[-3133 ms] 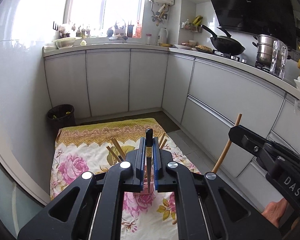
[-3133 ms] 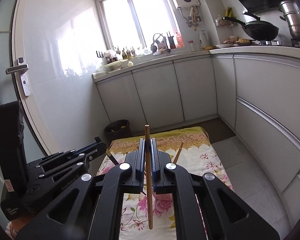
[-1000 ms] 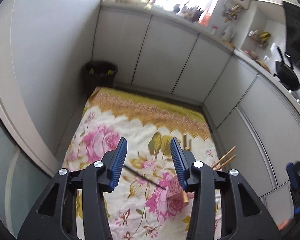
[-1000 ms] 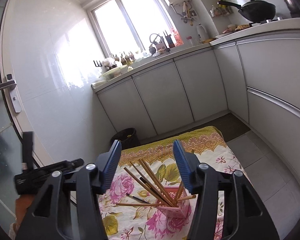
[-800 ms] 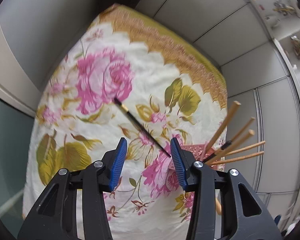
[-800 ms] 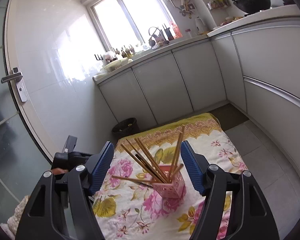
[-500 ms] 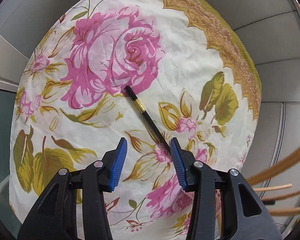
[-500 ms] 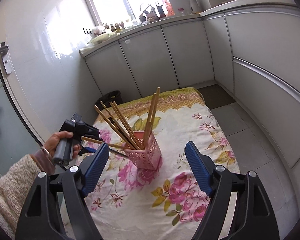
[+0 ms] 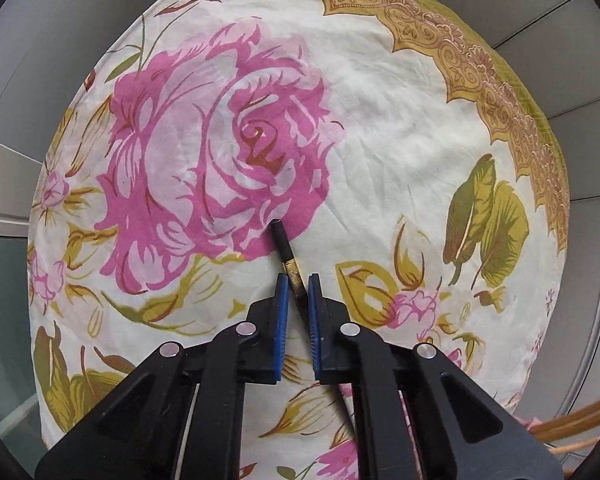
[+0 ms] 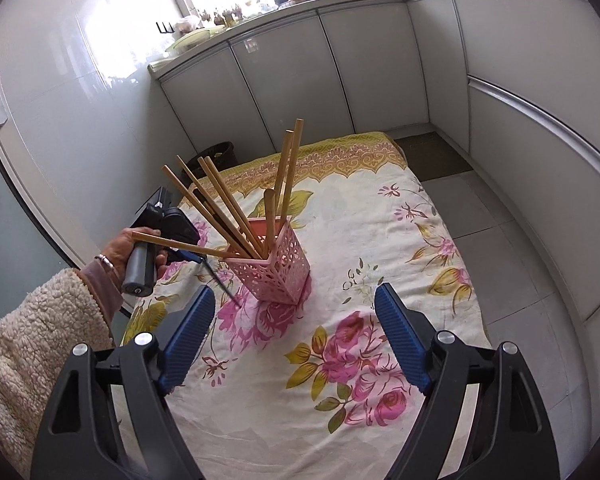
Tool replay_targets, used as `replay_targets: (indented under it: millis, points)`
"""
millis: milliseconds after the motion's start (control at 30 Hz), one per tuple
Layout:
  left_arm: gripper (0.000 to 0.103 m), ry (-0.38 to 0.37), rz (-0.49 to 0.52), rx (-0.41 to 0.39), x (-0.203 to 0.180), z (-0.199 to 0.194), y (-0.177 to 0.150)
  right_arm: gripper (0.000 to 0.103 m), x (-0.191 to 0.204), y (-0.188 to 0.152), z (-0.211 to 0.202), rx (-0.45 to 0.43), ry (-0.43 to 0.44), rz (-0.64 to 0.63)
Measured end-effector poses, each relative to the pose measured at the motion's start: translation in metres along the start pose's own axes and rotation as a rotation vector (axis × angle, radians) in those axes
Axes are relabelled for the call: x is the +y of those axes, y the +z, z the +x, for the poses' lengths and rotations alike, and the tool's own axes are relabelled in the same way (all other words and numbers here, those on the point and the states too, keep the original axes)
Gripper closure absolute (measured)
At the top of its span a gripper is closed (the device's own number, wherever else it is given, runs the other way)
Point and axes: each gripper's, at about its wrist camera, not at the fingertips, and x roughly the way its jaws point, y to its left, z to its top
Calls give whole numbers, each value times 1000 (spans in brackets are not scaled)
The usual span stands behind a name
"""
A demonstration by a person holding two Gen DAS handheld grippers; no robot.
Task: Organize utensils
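Observation:
A black chopstick (image 9: 279,236) with a gold band lies on the flowered cloth (image 9: 380,128). My left gripper (image 9: 298,282) points steeply down and is shut on it just below the band. In the right wrist view a hand holds that left gripper (image 10: 194,257) left of the pink lattice holder (image 10: 278,270), and the black chopstick (image 10: 224,286) slants down to the cloth. Several wooden chopsticks (image 10: 236,216) stand fanned out in the holder. My right gripper (image 10: 294,294) hovers in front of the holder, its jaws opening wide with nothing between them.
The cloth (image 10: 380,240) covers the floor between white cabinets (image 10: 292,92) and a tiled wall. A dark bin (image 10: 218,152) stands at its far left corner. Bare floor tiles (image 10: 512,248) run along the right. Wooden chopstick ends (image 9: 572,424) show at the left view's lower right.
My left gripper dropped onto the cloth, turned downward and closed on the black chopstick. My right gripper sank toward the pink holder and its jaws spread wider.

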Motion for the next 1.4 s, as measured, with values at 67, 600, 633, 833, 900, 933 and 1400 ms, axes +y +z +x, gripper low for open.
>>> replay_targets:
  millis: [67,600,633,833,900,933,1400]
  points:
    - [98,-54,32,-46,11,-10,-14,23,0,-1,-1,1,1,7]
    - [98,-240,457,-622,25,-225,-218,23,-2,-18,-1,39,31,121]
    - [98,-254,473,-633,22,-237,-224,23,-3,-19,-1,41,27,124]
    - [101,-312,573,-705,-5,-295,-259,23,-13,-20,-8,25,10,136]
    - [103,-327,603,-723,-17,-307,-264,23,-17,-19,-9,24,10,143]
    - [103,-336,610,-727,-23,-311,-264,23,-19,-19,-9,26,12,147]
    - [95,-48,897,-135,-79,-156,-277,23,-37,-21,-6,57,2,186]
